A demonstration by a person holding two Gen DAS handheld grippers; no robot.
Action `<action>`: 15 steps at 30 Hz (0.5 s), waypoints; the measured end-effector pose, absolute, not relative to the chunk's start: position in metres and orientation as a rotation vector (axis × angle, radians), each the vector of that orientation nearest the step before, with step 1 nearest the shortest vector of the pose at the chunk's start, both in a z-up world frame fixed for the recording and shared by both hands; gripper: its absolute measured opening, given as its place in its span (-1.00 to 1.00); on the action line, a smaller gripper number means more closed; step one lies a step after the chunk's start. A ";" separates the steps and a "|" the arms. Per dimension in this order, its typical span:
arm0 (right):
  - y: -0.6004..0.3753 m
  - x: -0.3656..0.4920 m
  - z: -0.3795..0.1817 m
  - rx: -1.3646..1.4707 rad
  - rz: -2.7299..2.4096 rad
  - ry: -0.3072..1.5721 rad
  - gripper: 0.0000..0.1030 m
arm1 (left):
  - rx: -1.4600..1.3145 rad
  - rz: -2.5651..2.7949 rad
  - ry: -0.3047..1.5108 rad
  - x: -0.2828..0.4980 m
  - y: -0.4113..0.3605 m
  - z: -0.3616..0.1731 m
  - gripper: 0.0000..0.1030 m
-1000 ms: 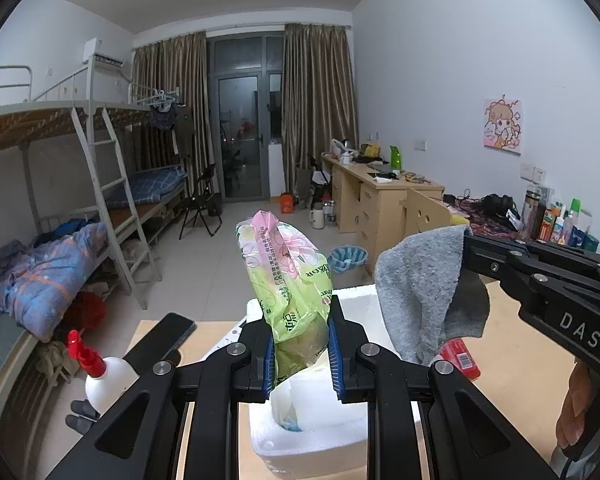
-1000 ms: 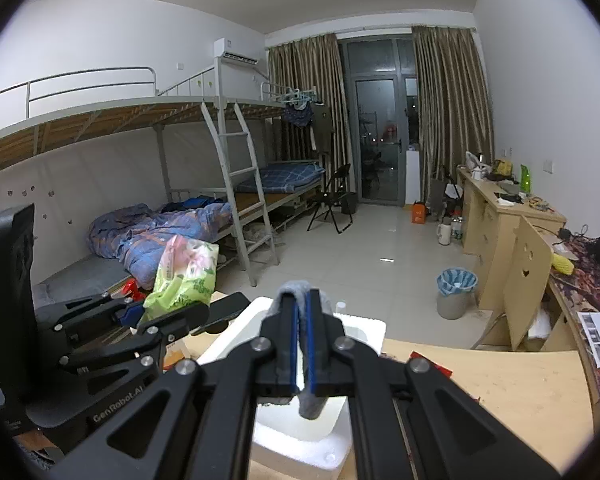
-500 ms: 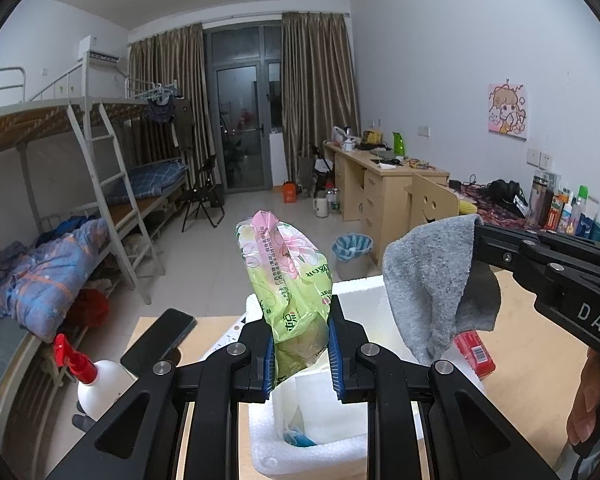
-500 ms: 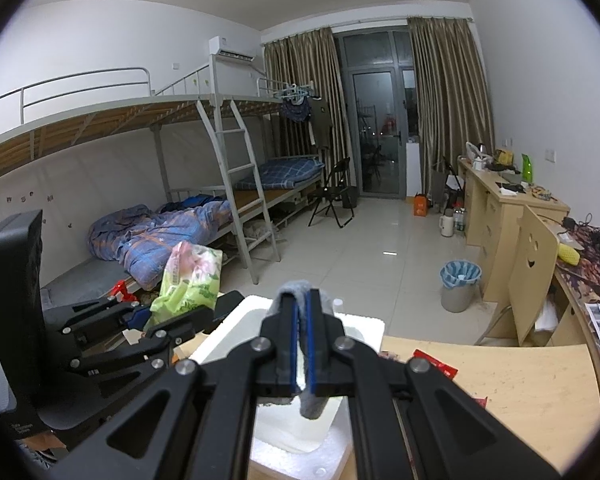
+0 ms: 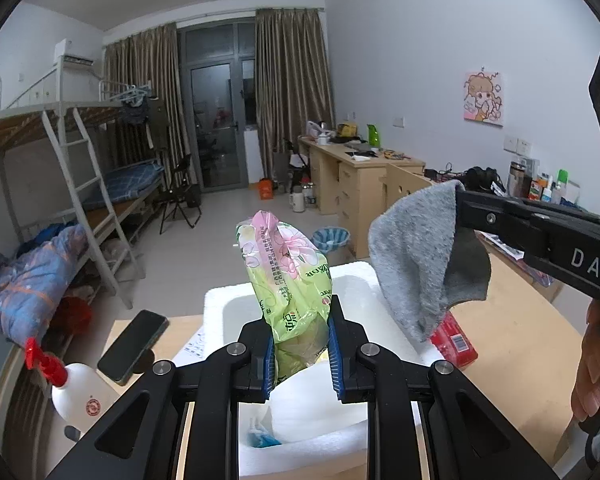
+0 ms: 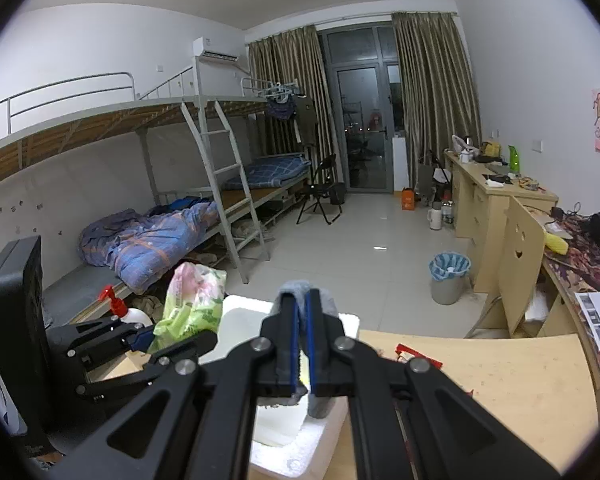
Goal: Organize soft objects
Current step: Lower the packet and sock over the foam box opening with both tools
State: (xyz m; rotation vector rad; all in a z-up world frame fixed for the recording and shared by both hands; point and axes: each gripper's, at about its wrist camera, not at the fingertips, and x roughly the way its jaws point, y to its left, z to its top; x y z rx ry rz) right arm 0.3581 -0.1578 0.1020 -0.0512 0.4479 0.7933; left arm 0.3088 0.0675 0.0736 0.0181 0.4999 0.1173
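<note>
One crinkled green-pink floral pkt [image 5: 290,280]

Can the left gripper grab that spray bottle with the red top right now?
Probably not. The left gripper has its jaws shut on the green tissue pack, so it must drop that first. The spray bottle stands unblocked nearby.

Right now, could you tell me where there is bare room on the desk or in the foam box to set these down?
The foam box floor is mostly bare, with only a blue scrap at its near end. The wooden desk is bare right of the red packet. Left of the box is crowded: phone and spray bottle.
</note>
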 end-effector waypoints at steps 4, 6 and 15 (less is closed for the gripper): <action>-0.156 0.358 0.102 -0.057 0.794 0.446 -0.88 | 0.017 0.107 0.511 0.312 0.069 0.071 -0.56; -0.155 0.356 0.101 -0.059 0.795 0.445 -0.88 | 0.013 0.105 0.517 0.311 0.069 0.069 -0.56; -0.151 0.355 0.098 -0.067 0.798 0.450 -0.88 | 0.006 0.106 0.536 0.313 0.069 0.070 -0.56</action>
